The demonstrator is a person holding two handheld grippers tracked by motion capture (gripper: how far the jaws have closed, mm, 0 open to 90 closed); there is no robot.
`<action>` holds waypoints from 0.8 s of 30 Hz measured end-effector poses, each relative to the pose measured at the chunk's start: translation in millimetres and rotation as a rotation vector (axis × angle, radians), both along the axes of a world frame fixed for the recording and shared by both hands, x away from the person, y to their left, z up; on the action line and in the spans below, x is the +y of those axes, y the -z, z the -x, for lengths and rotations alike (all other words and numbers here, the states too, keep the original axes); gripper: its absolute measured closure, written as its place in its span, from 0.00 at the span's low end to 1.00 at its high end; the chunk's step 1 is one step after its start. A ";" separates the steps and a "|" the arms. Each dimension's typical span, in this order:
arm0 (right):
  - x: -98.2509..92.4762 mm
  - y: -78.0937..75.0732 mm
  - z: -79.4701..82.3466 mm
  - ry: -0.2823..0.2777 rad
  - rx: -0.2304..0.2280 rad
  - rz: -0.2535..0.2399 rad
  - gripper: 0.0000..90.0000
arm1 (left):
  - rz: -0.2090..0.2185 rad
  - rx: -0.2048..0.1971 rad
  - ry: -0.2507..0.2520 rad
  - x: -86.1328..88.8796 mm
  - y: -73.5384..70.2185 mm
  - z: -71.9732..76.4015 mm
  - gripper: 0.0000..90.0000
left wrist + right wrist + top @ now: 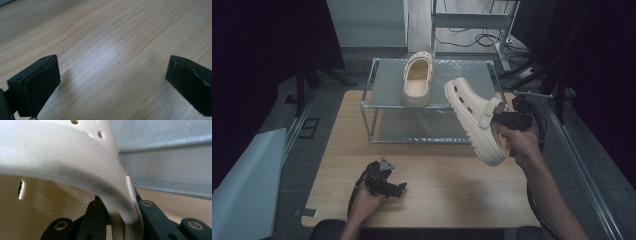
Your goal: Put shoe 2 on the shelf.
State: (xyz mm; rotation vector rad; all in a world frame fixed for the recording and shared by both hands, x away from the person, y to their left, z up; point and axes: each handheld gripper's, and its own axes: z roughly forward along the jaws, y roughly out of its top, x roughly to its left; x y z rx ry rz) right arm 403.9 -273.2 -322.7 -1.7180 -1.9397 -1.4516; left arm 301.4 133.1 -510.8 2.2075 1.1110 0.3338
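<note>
A cream clog hangs tilted in the air in front of the metal rack's right end, toe up and to the left. My right gripper is shut on its side wall near the heel. In the right gripper view the clog's rim arches over the jaws, and my right gripper pinches the wall edge. A second cream clog lies on the rack's top shelf. My left gripper rests low on the wooden table, open, with bare wood between its fingers.
The two-level metal rack stands at the table's far side. Dark stands and cables lie behind it on the floor. A pale sheet lies off the table's left edge.
</note>
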 end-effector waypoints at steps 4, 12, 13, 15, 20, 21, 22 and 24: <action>3.6 -5.6 -8.2 0.019 0.003 -0.004 0.92 | 0.005 0.000 0.000 1.3 -0.4 -0.1 0.00; 7.6 -12.7 -32.5 0.113 0.026 -0.019 0.92 | 0.013 0.004 -0.003 2.8 -0.5 0.0 0.00; 7.6 -12.6 -34.7 0.121 0.026 -0.021 0.92 | 0.011 0.005 -0.004 2.3 -0.1 0.2 0.00; 8.8 -14.5 -41.2 0.144 0.031 -0.026 0.92 | 0.008 0.004 0.000 1.3 0.3 0.2 0.00; 13.8 -21.6 -53.3 0.190 0.025 -0.024 0.92 | 0.005 0.009 0.005 0.7 1.0 0.2 0.00; 15.2 -23.3 -55.9 0.200 0.024 -0.023 0.92 | 0.005 0.010 0.005 0.6 1.0 0.3 0.00; 17.0 -25.3 -59.1 0.214 0.023 -0.022 0.92 | 0.004 0.010 0.006 0.6 1.0 0.3 0.00; 19.8 -28.2 -63.7 0.237 0.022 -0.015 0.92 | 0.007 0.010 0.006 0.8 0.9 0.2 0.00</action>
